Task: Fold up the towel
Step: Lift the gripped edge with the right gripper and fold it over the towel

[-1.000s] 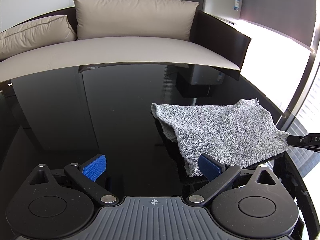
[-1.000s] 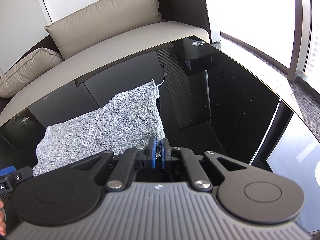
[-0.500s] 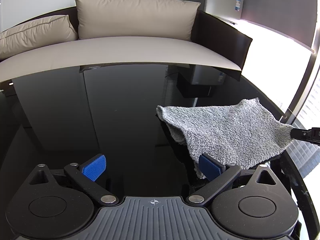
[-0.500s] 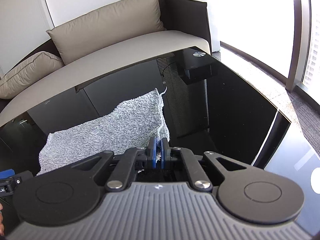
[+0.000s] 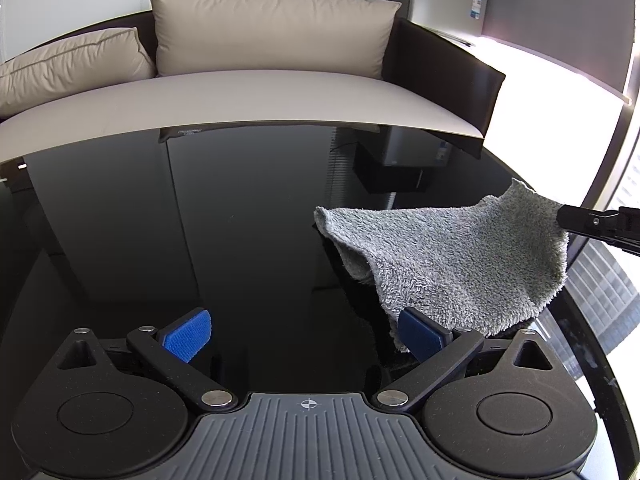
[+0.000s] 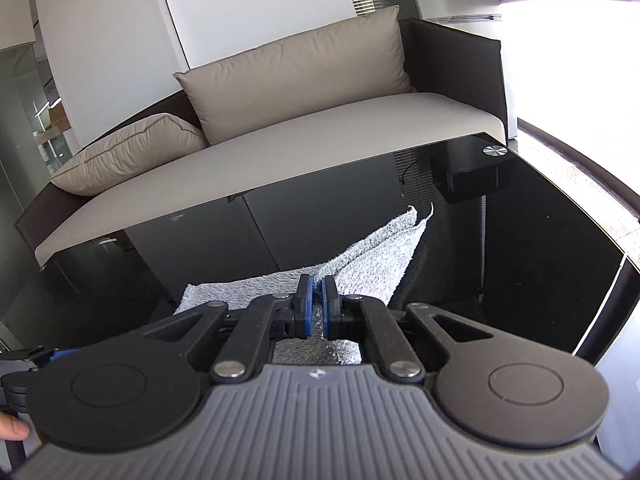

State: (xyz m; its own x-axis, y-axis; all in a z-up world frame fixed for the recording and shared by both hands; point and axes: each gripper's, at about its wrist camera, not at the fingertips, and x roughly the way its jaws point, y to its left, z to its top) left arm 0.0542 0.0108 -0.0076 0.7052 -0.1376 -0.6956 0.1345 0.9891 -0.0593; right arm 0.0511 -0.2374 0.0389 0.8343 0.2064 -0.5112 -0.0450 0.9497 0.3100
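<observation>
Towel: grey terry towel point(image 5: 460, 260), one corner pinched and raised by the right gripper point(image 6: 315, 304), the rest sagging down to the black table point(image 5: 200, 220)
Right gripper: clenched on the towel corner, blue pads point(image 6: 304, 300) pressed together with cloth between them; in the left wrist view its black tip point(image 5: 592, 224) shows at the towel's upper right edge
Left gripper: jaws spread wide, nothing between them point(image 5: 304, 334); blue pads point(image 5: 188, 334) well apart
Towel to left gripper: ahead and to its right; a low hanging corner drapes just behind the right-hand pad, contact cannot be told
Towel to right gripper: cloth runs forward and to the right of the pads in two raised layers, and spreads left below the fingers
Table: glossy, reflecting the room, under both grippers
Sofa: beige sofa point(image 6: 320, 148) with cushions beyond the table's far edge
Person: a fingertip point(image 6: 14, 434) at the lower left edge of the right wrist view
</observation>
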